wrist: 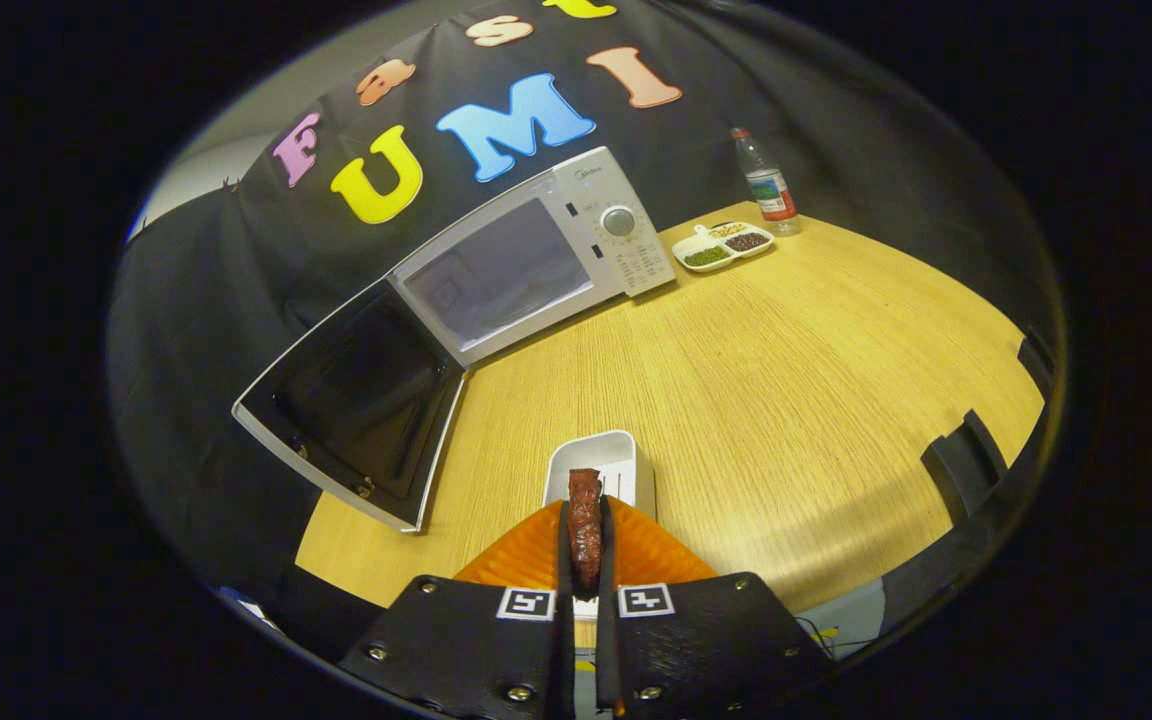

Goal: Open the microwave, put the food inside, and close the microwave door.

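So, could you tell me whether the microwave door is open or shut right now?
Open. The microwave door is swung wide, exposing the cavity, while the gripper holds the piece of meat between its fingers.

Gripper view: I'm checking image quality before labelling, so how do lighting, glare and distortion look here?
In the gripper view, fisheye bending curves the table edge and skews the microwave; a soft sheen lies on the wood to the right of the hand-held gripper, shut on the food; the open door reads dark; focus is sharp.
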